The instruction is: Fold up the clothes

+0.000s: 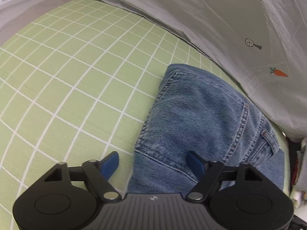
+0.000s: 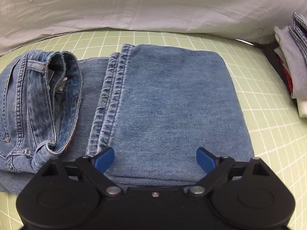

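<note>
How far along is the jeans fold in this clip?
Done: the blue denim jeans lie on the green checked sheet, leg section doubled over, hems near the waistband. In hand: nothing; left gripper and right gripper are both open above the denim. Left: probably a final fold over the waistband, perhaps stacking with the clothes pile.

A: Where does the left wrist camera sit?
B: Just behind the left claw, close above the green checked sheet, looking forward and down; the jeans lie from 12 to 3 o'clock.
A: And the right one?
B: Behind the right claw, very near, facing 12 o'clock over the same jeans.
A: What else is shared?
B: The white carrot-print cloth along the top of both views.
</note>
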Motion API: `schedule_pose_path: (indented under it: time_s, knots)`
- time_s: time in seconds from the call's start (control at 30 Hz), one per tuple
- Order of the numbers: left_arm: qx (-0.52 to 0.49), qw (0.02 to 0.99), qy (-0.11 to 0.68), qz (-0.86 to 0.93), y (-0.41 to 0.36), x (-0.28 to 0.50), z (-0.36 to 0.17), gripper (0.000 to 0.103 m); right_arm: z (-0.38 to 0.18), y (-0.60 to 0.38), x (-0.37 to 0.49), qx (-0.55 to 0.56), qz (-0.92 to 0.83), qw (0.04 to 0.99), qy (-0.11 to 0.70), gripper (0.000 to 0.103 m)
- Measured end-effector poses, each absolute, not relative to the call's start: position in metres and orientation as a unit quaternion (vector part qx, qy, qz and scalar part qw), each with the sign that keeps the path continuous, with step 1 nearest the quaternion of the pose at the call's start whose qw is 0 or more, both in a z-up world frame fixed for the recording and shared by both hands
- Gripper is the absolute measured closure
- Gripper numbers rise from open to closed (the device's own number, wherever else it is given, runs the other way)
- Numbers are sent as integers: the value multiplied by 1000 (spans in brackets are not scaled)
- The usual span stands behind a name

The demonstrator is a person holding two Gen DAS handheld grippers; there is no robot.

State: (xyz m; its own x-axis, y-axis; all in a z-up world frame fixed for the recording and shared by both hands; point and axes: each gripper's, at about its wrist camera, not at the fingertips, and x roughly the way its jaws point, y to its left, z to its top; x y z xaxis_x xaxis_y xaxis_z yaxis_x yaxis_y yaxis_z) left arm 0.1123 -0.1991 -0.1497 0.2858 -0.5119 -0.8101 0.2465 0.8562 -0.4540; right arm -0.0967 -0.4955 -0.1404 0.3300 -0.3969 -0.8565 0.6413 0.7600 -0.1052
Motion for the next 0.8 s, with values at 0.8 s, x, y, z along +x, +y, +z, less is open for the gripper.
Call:
schedule_pose_path:
  time_s: [0.8]
  knots:
    - [-235,701,512,-438,-332,42,-57,84,-127,-561,-216,292,-377,782,400,10]
